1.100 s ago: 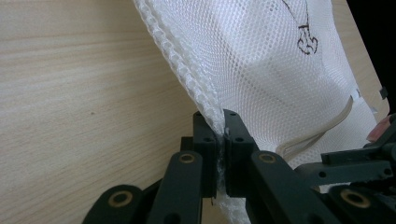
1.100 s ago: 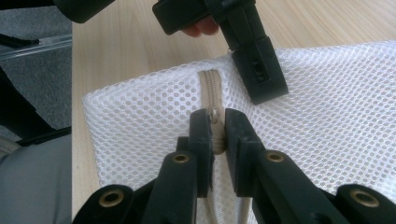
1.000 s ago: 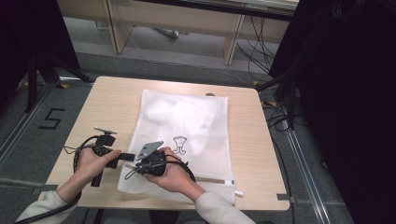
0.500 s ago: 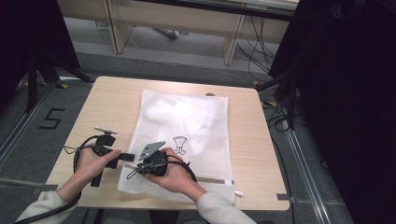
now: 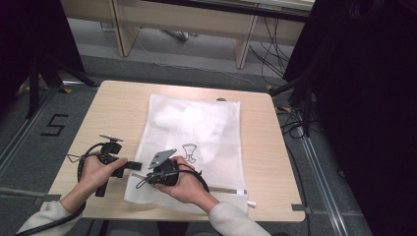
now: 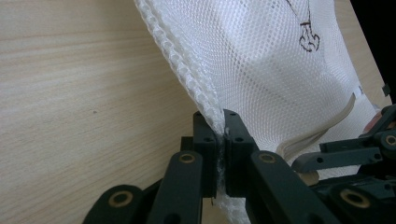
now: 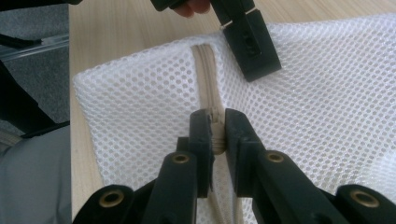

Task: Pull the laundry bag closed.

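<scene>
A white mesh laundry bag (image 5: 196,132) with a small black drawing lies flat on the wooden table (image 5: 118,108), with white cloth inside it. Its beige zipper (image 7: 208,74) runs along the near edge. My left gripper (image 5: 136,165) is shut on the bag's near left edge, and the mesh (image 6: 261,70) rises from between its jaws (image 6: 222,140). My right gripper (image 5: 147,179) is shut on the zipper close to the left end (image 7: 215,133). The left gripper's jaw (image 7: 250,44) shows just beyond, pinching the mesh edge.
The table's near edge is right below my hands. A white tag (image 5: 252,202) pokes out at the bag's near right corner. Bare wood lies left of the bag. Grey floor with a taped "5" (image 5: 54,125) and cables (image 5: 295,123) surrounds the table.
</scene>
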The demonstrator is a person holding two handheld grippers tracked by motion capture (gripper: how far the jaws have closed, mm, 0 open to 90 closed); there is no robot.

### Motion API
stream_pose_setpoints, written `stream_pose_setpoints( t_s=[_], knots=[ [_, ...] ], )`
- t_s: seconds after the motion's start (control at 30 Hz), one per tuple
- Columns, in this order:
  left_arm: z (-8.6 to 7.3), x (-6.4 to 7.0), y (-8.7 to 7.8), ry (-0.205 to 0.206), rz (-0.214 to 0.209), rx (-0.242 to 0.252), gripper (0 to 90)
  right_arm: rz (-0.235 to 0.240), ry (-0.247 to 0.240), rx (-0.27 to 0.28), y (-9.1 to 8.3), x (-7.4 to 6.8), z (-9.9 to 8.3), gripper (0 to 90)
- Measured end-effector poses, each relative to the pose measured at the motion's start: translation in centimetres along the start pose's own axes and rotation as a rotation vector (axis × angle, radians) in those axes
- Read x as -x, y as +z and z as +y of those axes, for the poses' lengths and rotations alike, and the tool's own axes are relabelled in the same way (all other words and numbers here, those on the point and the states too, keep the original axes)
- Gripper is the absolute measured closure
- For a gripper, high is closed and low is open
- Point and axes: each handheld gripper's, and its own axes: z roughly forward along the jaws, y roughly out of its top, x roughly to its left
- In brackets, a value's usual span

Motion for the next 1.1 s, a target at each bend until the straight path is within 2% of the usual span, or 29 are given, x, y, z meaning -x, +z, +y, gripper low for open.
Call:
stream_pose_setpoints(
  t_s=[0.23,0.47,0.67,0.73,1.0,1.1],
  knots=[
    [-0.01,0.01,0.02,-0.002,-0.001,0.0,85.3,0.006,0.024,-0.004,-0.15,0.02,-0.18,82.6],
    [0.0,-0.04,-0.02,0.0,-0.002,0.002,85.3,0.0,0.007,-0.007,-0.29,0.27,-0.23,82.6],
    [-0.01,-0.08,-0.04,-0.003,-0.002,0.002,85.3,0.002,0.03,-0.013,-0.39,0.31,-0.58,82.6],
    [-0.01,-0.06,-0.06,-0.003,0.0,0.003,85.3,-0.003,0.017,-0.01,-0.49,0.43,-0.58,82.6],
    [0.0,-0.03,-0.07,-0.007,-0.003,0.006,85.2,0.0,0.043,-0.018,-0.69,0.39,-0.73,82.6],
    [0.0,-0.08,-0.11,-0.007,0.001,0.005,85.2,0.003,0.031,-0.018,-0.71,0.55,-0.83,82.6]
  ],
)
